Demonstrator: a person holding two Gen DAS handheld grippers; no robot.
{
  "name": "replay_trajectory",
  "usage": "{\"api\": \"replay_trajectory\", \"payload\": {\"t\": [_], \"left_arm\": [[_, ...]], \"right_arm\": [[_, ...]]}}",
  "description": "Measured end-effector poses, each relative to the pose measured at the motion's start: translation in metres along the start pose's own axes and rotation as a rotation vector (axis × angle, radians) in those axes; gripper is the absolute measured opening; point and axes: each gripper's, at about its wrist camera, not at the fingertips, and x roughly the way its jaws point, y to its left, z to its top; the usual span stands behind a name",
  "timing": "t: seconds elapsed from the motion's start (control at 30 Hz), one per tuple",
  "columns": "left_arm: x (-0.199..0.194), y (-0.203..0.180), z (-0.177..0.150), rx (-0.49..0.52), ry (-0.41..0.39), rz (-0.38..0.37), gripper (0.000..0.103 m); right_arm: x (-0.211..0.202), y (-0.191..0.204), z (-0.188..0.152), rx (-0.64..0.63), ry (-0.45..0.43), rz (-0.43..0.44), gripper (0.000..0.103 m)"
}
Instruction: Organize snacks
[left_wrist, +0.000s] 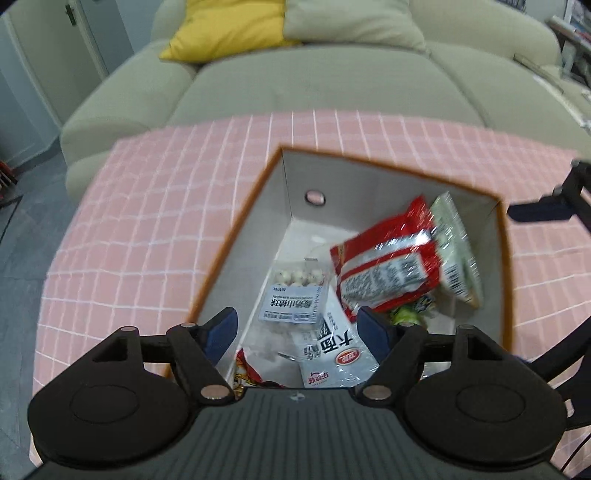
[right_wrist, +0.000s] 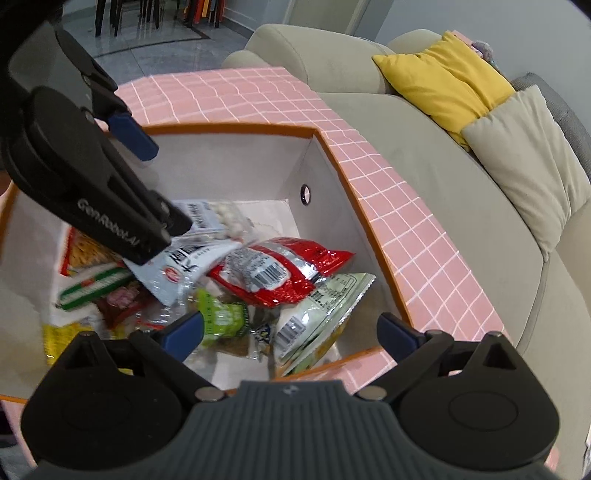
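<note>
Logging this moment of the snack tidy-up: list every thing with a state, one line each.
Left claw: open, empty, over the box.
Right claw: open, empty, over the box.
Box: open-topped, partly filled with snacks.
Red packet: in the box, lying on other packs.
Green-white packet: in the box, leaning at the wall.
White ball pack: in the box, flat.

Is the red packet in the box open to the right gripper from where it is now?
Probably yes: the right gripper is open above the box, and the red packet lies uncovered on top.
</note>
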Motion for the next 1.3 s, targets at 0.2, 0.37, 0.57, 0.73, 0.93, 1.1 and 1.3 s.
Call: {"api": "replay_trajectory", "payload": {"t": [0.2,0.37,0.57,0.73,0.93,1.1,1.3], "left_arm": [[-0.061,0.003,-0.004,-0.04,-0.15,-0.002,0.087],[-0.119,-0.001,-0.013,-0.058,-0.31,0.016,0.087],[-0.175,-0.016,-0.032,-0.051,-0.479,0.052,0.088],[-0.202,-0.031,-0.055,-0.033,-0.584,0.093,0.09],[-0.204,-0.044,-0.08,-0.039,-0.597,0.105,0.091],[-0.193,-0.046,-0.101,-0.089,-0.533,0.087,0.091],[-0.166,-0.042,-0.118,-0.14,-0.404,0.065,0.091]], "right_arm": [[-0.049,-0.001,-0.001,0.151,-0.061,0.001,0.097],[-0.104,0.0,-0.005,0.302,-0.164,-0.059,0.097],[-0.169,0.016,-0.022,0.414,-0.304,-0.127,0.099],[-0.212,0.038,-0.046,0.468,-0.404,-0.193,0.099],[-0.235,0.066,-0.081,0.531,-0.46,-0.252,0.099],[-0.23,0.092,-0.104,0.533,-0.445,-0.281,0.099],[-0.202,0.105,-0.117,0.526,-0.355,-0.287,0.099]]}}
